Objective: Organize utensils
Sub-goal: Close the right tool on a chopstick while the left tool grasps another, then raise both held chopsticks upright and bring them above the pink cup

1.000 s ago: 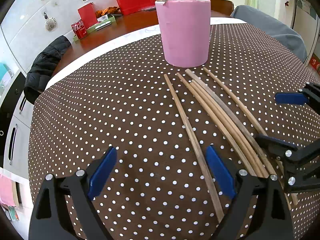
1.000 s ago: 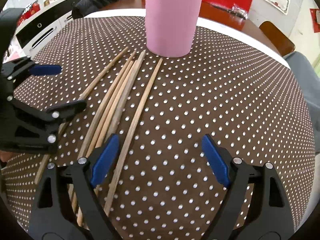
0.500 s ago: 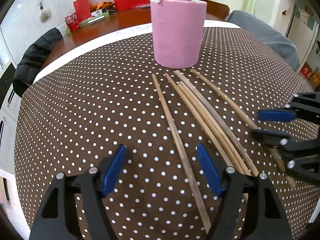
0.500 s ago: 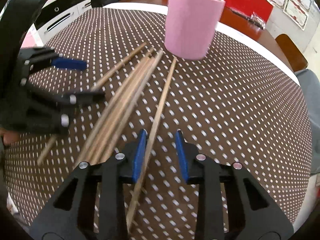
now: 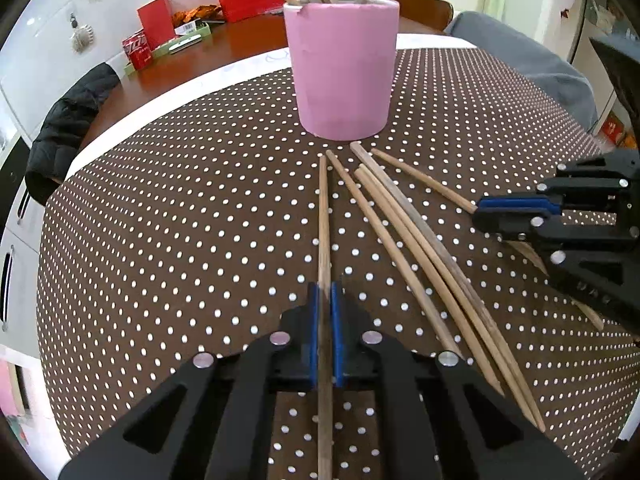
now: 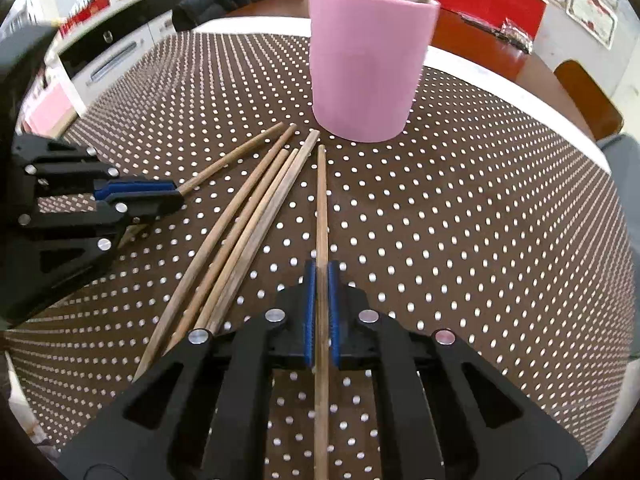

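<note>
Left wrist view shows the left gripper (image 5: 325, 304) clamped on one chopstick (image 5: 323, 216), the leftmost of those lying in front of the pink cup (image 5: 343, 68). Right wrist view shows the right gripper (image 6: 321, 280) clamped on the rightmost chopstick (image 6: 321, 200) in the same way. Both sticks are thin, straight, pale wood, their far tips pointing at the cup's base and stopping just short of it. Between them four loose chopsticks (image 6: 256, 216) fan out from near the cup, some touching each other. More sticks stand upright inside the cup. The dotted brown tablecloth (image 5: 180, 220) lies bare to the left of the cup and to its right, out to the white table edge (image 5: 192, 84) behind the cup.
</note>
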Available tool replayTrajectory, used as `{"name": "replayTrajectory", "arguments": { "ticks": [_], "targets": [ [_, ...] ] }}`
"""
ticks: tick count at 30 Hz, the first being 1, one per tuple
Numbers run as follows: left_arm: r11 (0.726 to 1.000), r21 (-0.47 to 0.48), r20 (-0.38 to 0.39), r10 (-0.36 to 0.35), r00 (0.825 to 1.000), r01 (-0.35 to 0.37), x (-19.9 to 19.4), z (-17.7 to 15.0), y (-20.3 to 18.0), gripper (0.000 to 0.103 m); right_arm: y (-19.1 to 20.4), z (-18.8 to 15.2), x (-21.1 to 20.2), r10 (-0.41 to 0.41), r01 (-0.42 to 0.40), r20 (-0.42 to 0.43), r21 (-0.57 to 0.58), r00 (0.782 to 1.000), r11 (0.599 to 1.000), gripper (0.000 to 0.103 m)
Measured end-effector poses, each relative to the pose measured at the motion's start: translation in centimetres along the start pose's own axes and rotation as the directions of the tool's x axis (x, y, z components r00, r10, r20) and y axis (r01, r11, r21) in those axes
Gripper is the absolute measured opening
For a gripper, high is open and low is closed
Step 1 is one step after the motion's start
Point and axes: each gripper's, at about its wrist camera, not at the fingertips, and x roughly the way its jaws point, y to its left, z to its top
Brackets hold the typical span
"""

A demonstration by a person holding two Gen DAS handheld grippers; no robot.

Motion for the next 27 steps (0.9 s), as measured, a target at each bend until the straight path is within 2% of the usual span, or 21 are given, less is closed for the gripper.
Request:
{"name": "replayTrajectory", "arguments": {
  "ticks": [5,8,10,12,14,15,21,22,23,25,27],
  "targets": [
    [0.997,-0.077,0.061,-0.005,0.998,0.01,-1.5,-1.3,1.1,0.006,-1.0,-1.4,-2.0,0.089,-0.095,0.099,0.055,0.991,0.994,0.006],
    [0.99,-0.131,0.139,-0.027,0.99,0.045,-3.4,-1.7,1.5,0.006,-1.7,-1.8,-4.0,0.143,-0.163,0.197,0.085,0.97,0.983,0.006],
    [0.985,-0.163,0.21,-0.028,0.977,0.063,-5.1,-1.6,1.6,0.006,-2.0,-1.8,-5.2,0.166,-0.197,0.264,0.095,0.95,0.976,0.006],
    [0.98,-0.174,0.306,-0.044,0.951,0.101,-7.2,-1.1,1.5,0.006,-2.2,-1.8,-6.3,0.179,-0.222,0.328,0.098,0.928,0.97,0.006],
    [0.98,-0.174,0.364,-0.031,0.931,0.101,-8.7,-0.7,1.1,0.006,-2.4,-1.6,-7.3,0.184,-0.236,0.382,0.095,0.906,0.967,0.006],
    [0.979,-0.174,0.403,-0.029,0.915,0.108,-9.7,-0.3,0.9,0.006,-2.8,-1.3,-7.8,0.186,-0.244,0.409,0.095,0.893,0.965,0.006],
    [0.975,-0.175,0.541,-0.02,0.841,0.136,-12.3,1.4,0.1,0.006,-3.9,-0.8,-9.9,0.197,-0.281,0.503,0.096,0.842,0.955,0.006],
    [0.973,-0.172,0.57,-0.027,0.821,0.151,-12.8,1.8,0.1,0.006,-4.0,-0.8,-10.2,0.196,-0.282,0.516,0.094,0.834,0.955,0.006],
    [0.973,-0.17,0.586,-0.029,0.81,0.158,-12.7,3.0,0.5,0.006,-4.0,-0.6,-10.4,0.191,-0.281,0.531,0.093,0.826,0.955,0.006],
    [0.971,-0.165,0.624,-0.032,0.781,0.171,-13.4,4.0,0.5,0.006,-4.3,0.5,-11.7,0.179,-0.281,0.574,0.094,0.799,0.955,0.006],
    [0.969,-0.151,0.667,-0.046,0.743,0.196,-14.3,5.4,0.6,0.006,-4.9,2.0,-13.0,0.157,-0.275,0.621,0.098,0.768,0.956,0.006]
  ]
}}
